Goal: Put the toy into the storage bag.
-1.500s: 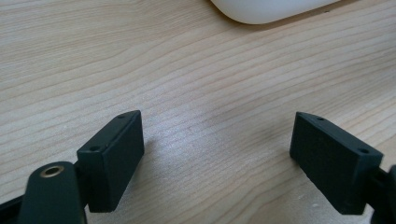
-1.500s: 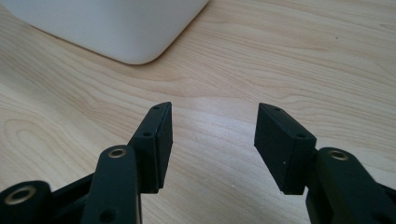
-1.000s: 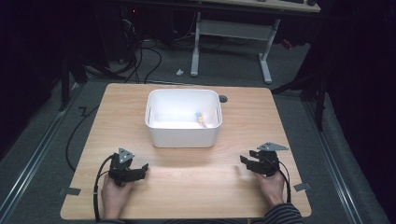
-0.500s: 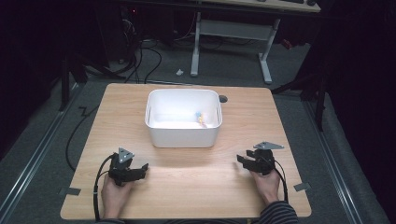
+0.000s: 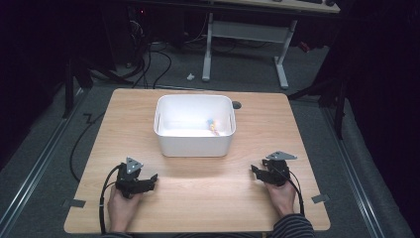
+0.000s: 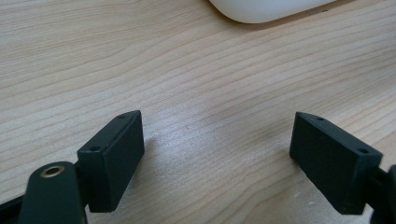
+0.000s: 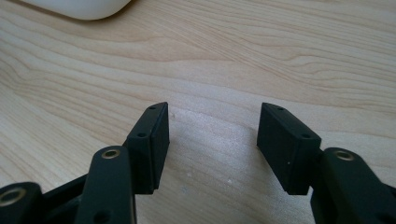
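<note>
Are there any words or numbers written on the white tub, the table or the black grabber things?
None: no word, number, label or sign can be read.
White tub: plain walls, no print.
Small coloured thing in the tub: too small and blurred to tell whether it bears print.
Wooden table: wood grain alone.
Left gripper and right gripper: plain black pads with screw holes, no marking.

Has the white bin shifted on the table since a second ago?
No. The white bin sits at the same spot beside the table's dark grommet hole.
</note>
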Motion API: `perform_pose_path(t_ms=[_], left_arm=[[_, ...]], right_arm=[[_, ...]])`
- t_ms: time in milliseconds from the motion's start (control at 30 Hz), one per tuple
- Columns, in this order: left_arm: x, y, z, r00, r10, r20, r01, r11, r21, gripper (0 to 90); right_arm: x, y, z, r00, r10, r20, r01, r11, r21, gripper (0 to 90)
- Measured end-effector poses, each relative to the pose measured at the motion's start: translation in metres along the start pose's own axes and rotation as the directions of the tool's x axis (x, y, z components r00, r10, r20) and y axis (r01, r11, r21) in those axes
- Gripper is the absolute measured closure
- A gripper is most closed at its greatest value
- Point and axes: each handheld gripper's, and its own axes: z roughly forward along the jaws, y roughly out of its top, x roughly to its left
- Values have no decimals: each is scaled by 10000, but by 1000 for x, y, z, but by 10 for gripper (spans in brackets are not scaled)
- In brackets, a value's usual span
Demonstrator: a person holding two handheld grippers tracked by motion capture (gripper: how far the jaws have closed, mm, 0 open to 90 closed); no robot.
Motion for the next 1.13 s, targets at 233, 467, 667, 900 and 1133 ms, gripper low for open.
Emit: perform_pose_path(t_ms=[233, 467, 667, 900, 1133], left_arm=[[-1, 2, 2, 9996, 224, 192, -224, 9997, -2, 177], [-1, 5, 6, 9990, 296, 339, -296, 9996, 3, 175], [-1, 5, 5, 9991, 271, 325, -272, 9996, 0, 175], [-1, 5, 5, 9990, 309, 332, -309, 9995, 6, 174], [-1, 5, 6, 9982, 416, 426, -416, 9991, -16, 171]], right_arm=[[3, -4, 0, 9992, -321, 234, 325, 9994, -133, 366], [3, -6, -2, 9994, -244, 254, 245, 9997, -67, 330], [3, -6, -2, 9994, -247, 253, 249, 9997, -69, 330], [3, -6, -2, 9993, -267, 274, 269, 9996, -71, 330], [3, -6, -2, 9993, -249, 294, 251, 9997, -72, 328]])
